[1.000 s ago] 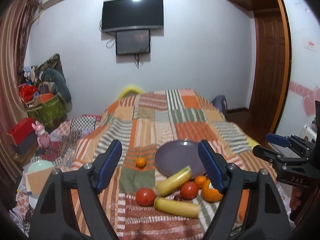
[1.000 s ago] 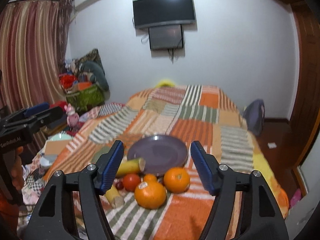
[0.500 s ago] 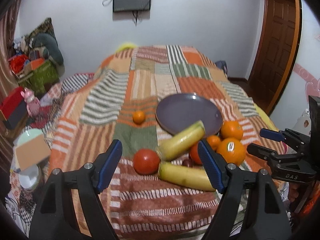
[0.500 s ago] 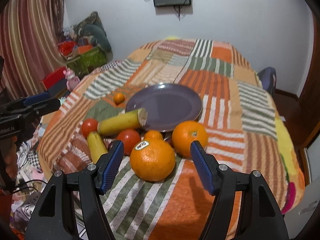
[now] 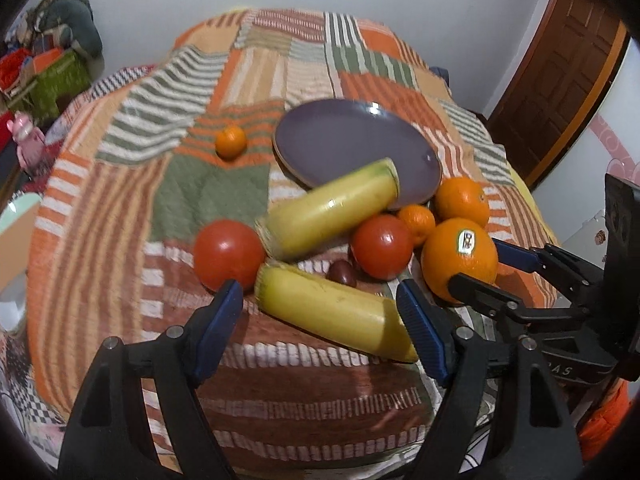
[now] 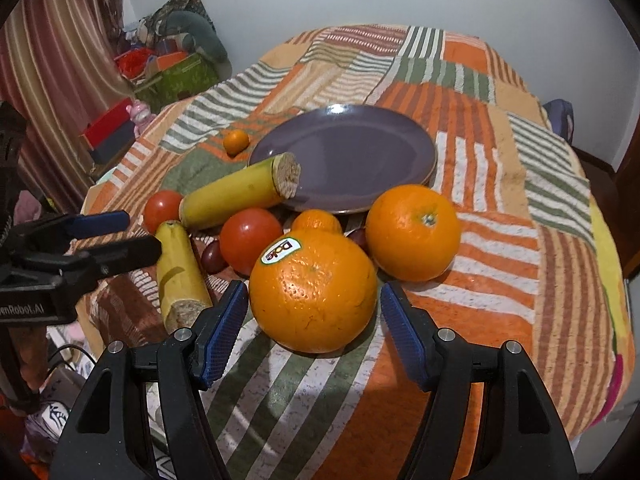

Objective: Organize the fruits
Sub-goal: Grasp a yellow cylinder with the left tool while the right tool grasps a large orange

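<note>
On the patchwork blanket, a purple plate (image 5: 352,148) (image 6: 344,156) holds no fruit except the tip of one banana piece (image 5: 332,216) (image 6: 236,196), which leans on its rim. My left gripper (image 5: 320,320) is open just above the nearer banana piece (image 5: 332,312), which lies between its fingers. My right gripper (image 6: 314,320) is open around the big stickered orange (image 6: 312,292) (image 5: 460,260), with narrow gaps on both sides. Two tomatoes (image 5: 228,252) (image 5: 382,246), a second orange (image 6: 412,232), a mandarin (image 6: 316,220) and a small dark fruit (image 5: 342,272) crowd together. Another mandarin (image 5: 230,142) sits apart.
The blanket (image 5: 192,92) covers a bed whose near edge drops away below both grippers. To the left stand a green bag (image 6: 176,76), a red box (image 6: 106,128) and a striped curtain (image 6: 60,60). A wooden door (image 5: 560,80) is at the right.
Both grippers have sunk and tipped down toward the fruit pile, which now fills the views. The wall screen has slid out of view at the top. No fruit has moved.
</note>
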